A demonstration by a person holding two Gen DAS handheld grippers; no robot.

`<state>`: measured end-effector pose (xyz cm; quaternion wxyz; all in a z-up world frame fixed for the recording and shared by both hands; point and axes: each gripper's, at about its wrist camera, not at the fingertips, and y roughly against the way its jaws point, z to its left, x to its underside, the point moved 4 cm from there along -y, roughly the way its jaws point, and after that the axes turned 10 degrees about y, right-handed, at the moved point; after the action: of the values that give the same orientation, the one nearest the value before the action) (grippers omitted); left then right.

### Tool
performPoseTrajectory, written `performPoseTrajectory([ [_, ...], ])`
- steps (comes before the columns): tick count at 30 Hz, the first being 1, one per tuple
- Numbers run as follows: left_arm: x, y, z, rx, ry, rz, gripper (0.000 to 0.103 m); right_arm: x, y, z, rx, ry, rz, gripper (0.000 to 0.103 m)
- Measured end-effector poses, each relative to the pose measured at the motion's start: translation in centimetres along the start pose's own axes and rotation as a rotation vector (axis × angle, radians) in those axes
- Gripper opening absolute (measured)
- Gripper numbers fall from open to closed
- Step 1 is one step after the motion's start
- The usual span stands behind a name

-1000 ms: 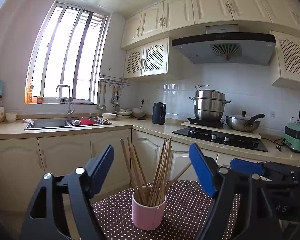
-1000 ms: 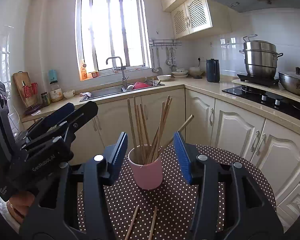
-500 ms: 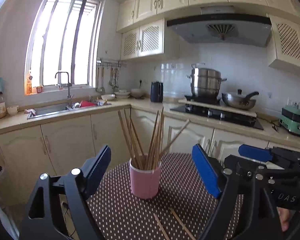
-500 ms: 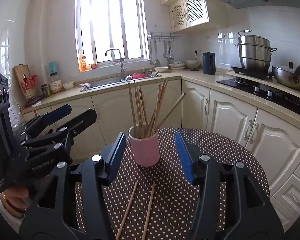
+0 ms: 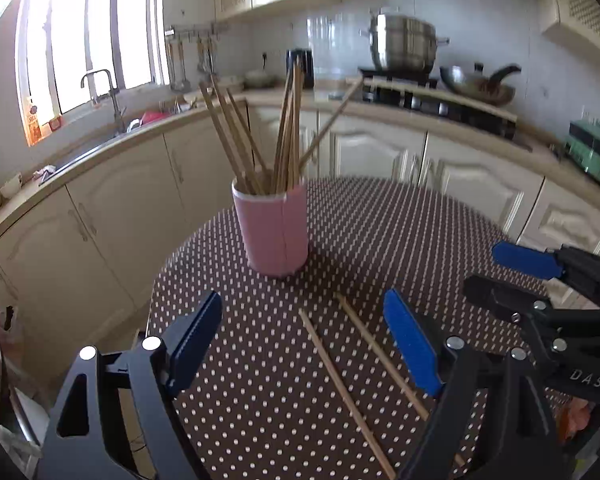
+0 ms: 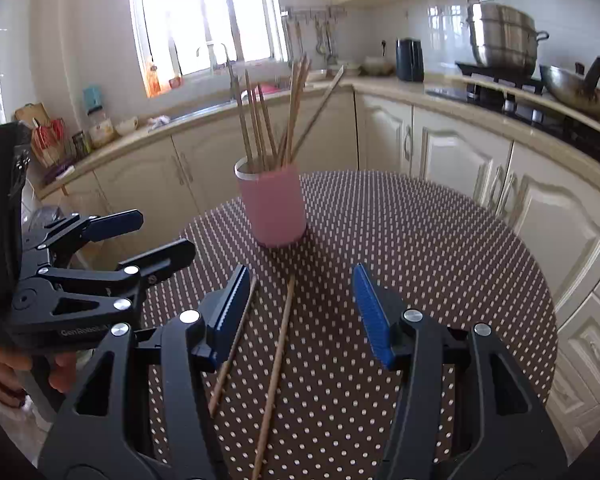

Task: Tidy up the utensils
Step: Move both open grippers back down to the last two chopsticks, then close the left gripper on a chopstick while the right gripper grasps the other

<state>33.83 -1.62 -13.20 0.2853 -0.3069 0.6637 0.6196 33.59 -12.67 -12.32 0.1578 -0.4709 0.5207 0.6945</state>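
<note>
Hovering over strays | done: most chopsticks (image 5: 284, 136) upright in pink cup (image 5: 274, 232), mid-table (image 5: 420, 240) | left: two loose sticks (image 6: 278, 352) flat just before cup | left gripper (image 5: 302, 336) spread, empty | right gripper (image 6: 300, 312) jaws just opening, sticks between, unpinched

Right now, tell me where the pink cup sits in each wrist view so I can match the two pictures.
Left wrist view: the pink cup stands just left of centre, beyond the loose chopsticks on the dotted tablecloth.
Right wrist view: the pink cup stands left of centre, above the loose chopsticks.
Shared landmark: the steel pot on the stove, upper right in both.
</note>
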Motion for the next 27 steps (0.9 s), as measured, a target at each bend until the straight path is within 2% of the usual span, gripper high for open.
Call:
performPoseTrajectory([
  [4, 1.6, -2.2, -0.2, -0.035, -0.025, 0.098, 0.082, 1.5, -1.0, -0.4, -0.009, -0.021, 0.041, 0.054],
  [7, 2.6, -3.8, -0.3, -0.019, -0.015, 0.17, 0.082, 2.5, -1.6, -0.9, -0.015, -0.037, 0.071, 0.054],
  [10, 3.4, -4.9, -0.5, -0.007, 0.005, 0.213, 0.082, 3.1, -2.3, -1.3, -0.027, -0.051, 0.097, 0.054],
  [18, 5.5, -8.3, -0.4, -0.036, 0.04, 0.322, 0.081, 4.4, -3.5, -1.7, -0.046, -0.061, 0.145, 0.054],
  [22, 6.3, -9.6, -0.2, -0.032, 0.069, 0.382, 0.057, 4.6, -4.1, -1.4, -0.059, -0.053, 0.169, 0.054],
  [27, 6.5, -10.4, -0.4, -0.058, 0.053, 0.389, 0.052, 4.5, -4.8, -0.9, -0.066, -0.027, 0.211, 0.054],
])
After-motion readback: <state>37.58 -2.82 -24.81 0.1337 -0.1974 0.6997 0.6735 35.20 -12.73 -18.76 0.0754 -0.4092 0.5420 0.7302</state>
